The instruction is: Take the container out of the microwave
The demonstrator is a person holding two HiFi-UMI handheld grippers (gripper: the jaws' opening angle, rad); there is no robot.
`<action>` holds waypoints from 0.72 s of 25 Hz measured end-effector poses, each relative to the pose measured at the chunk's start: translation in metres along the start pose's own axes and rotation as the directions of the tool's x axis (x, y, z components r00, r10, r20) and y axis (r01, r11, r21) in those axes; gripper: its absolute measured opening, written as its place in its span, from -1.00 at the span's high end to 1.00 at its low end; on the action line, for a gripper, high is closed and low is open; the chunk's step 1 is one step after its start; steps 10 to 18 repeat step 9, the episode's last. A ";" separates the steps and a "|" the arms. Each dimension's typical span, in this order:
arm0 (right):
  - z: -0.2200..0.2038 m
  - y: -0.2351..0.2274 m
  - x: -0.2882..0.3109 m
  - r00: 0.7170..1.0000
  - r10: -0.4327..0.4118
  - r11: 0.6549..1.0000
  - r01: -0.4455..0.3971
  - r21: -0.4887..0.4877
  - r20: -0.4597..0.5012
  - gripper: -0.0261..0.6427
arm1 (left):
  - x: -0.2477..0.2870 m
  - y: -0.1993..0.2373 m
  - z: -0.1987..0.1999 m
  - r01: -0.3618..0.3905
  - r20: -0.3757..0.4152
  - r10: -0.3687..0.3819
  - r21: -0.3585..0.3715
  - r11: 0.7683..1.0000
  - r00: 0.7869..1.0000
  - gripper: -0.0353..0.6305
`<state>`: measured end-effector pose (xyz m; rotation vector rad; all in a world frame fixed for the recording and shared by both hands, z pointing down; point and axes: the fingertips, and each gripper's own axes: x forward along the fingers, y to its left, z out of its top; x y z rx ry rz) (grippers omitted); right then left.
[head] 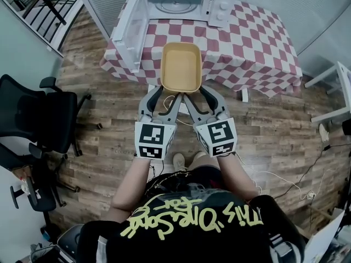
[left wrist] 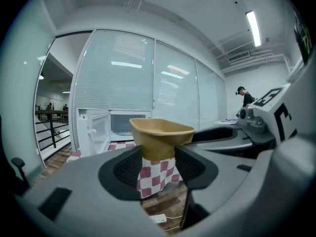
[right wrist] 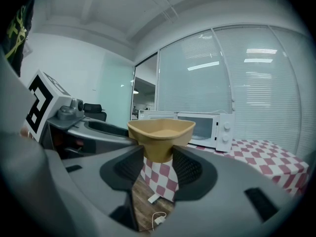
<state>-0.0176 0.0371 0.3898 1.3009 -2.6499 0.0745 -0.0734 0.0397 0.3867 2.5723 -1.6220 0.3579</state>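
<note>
Both grippers share one load, so from the left: an office chair stands well apart on the wood floor, and the microwave has its door swung open over the table's left part, the nearest edge to mind. My left gripper clamps the near-left corner of the tan container, which hangs outside the microwave, about over the table's near edge. My right gripper clamps the near-right corner. I judge the container light, thin-walled, a little bendy and smooth, so gripping both corners under the rim suits it. Rightward, the checked cloth offers open room.
</note>
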 end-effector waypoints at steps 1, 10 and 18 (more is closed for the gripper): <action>0.000 0.000 0.001 1.000 0.000 1.000 0.000 -0.001 0.000 0.36 | 0.000 0.000 0.001 0.001 0.003 -0.001 -0.001 1.000 1.000 0.26; -0.003 -0.002 0.001 1.000 -0.004 1.000 0.004 -0.006 -0.007 0.36 | 0.003 0.000 -0.002 0.003 0.004 -0.003 0.001 1.000 1.000 0.26; -0.003 -0.002 0.001 1.000 -0.004 1.000 0.004 -0.006 -0.007 0.36 | 0.003 0.000 -0.002 0.003 0.004 -0.003 0.001 1.000 1.000 0.26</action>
